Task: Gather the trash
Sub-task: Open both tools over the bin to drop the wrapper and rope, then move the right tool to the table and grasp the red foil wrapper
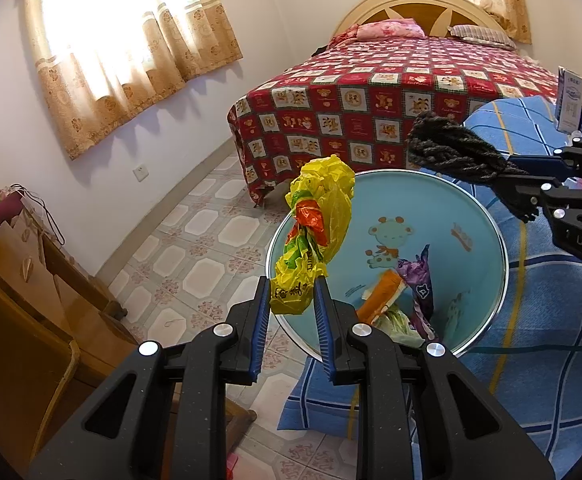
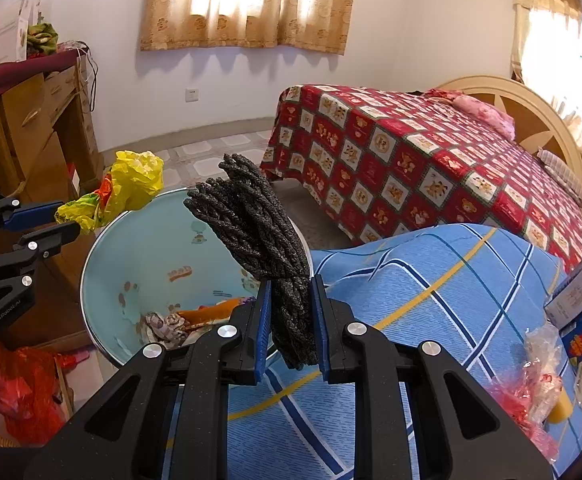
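Observation:
My left gripper is shut on a crumpled yellow plastic bag and holds it above the near-left rim of a light blue bin. The bin has cartoon prints and holds several wrappers. My right gripper is shut on a bundle of dark twisted rope held over the bin's right rim. In the left wrist view the right gripper enters from the right with the rope. In the right wrist view the left gripper holds the yellow bag at the left.
A blue checked cloth covers the surface beside the bin, with a paper box and clear and red wrappers on it. A bed with a red patterned cover stands behind. A wooden cabinet is at the left. A red bag lies on the tiled floor.

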Demonstrator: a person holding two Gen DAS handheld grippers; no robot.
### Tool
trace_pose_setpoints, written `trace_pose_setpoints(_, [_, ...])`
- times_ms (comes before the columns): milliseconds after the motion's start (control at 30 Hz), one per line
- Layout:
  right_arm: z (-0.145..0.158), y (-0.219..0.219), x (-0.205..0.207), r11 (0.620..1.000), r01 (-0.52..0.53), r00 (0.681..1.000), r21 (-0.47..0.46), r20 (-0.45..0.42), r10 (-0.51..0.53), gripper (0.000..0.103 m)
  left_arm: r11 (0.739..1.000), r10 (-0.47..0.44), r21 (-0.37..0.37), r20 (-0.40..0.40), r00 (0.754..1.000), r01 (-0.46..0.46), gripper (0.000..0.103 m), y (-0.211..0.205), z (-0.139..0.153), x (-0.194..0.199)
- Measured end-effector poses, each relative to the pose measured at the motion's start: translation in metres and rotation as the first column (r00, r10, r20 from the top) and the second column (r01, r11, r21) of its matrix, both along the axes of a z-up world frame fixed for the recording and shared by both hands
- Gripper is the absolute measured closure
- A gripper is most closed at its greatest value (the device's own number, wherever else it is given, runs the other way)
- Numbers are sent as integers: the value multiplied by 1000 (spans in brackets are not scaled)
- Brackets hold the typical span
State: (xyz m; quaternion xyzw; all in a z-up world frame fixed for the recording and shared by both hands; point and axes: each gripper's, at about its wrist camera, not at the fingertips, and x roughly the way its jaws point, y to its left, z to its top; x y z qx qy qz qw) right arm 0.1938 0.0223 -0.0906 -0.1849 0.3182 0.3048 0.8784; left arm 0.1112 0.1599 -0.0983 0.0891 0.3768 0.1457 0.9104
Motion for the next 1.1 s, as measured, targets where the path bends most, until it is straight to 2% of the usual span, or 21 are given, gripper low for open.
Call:
trace_pose_setpoints(67, [0, 2, 0, 1000, -20, 1000, 17, -13, 20, 79, 1000, 0, -15, 8, 1000, 0, 73, -1, 1, 0])
trace_pose_setpoints(100, [0, 1, 0, 1000, -22, 1000, 22, -12, 23, 73, 1000, -4, -23, 10, 1000, 4, 66, -1, 1, -1])
trace_pose_setpoints(133, [1, -1, 0, 999, -19, 1000, 37, -3, 19, 56, 1000, -10, -28, 9, 1000, 10, 58, -2, 1, -1])
trace_pose_setpoints(167, [1, -1, 0, 999, -17, 1000, 42, -3, 17, 50, 1000, -13, -28, 11, 1000, 13, 54, -3, 0, -1])
trace_pose_setpoints(200, [1, -3, 1, 999, -12, 1000, 50, -8, 12, 48, 1000, -11, -25, 14, 1000, 12, 49, -4, 0, -1])
trace_pose_setpoints(267, [1, -4, 1, 999, -3, 1000, 53, -12, 4, 48, 1000, -18, -23, 14, 1000, 18, 48, -7, 0, -1])
trace_pose_setpoints(333, [1, -7, 1, 998, 8, 1000, 58, -14, -7, 46, 1000, -15, -22, 16, 1000, 16, 41, -8, -1, -1])
trace_pose_setpoints(600, [6, -22, -9, 997, 34, 999, 74, -2, -34, 37, 999, -16, -33, 17, 1000, 16, 29, -16, -3, -4])
trace_pose_setpoints(900, [17, -64, -33, 991, 97, 995, 88, 17, -99, 35, 997, -64, -52, -13, 998, 64, 27, -40, -14, -7])
trace_pose_setpoints(1100, [14, -123, -55, 973, 212, 977, 90, 17, -214, 33, 994, -103, -49, -39, 994, 101, 26, -63, -27, -9])
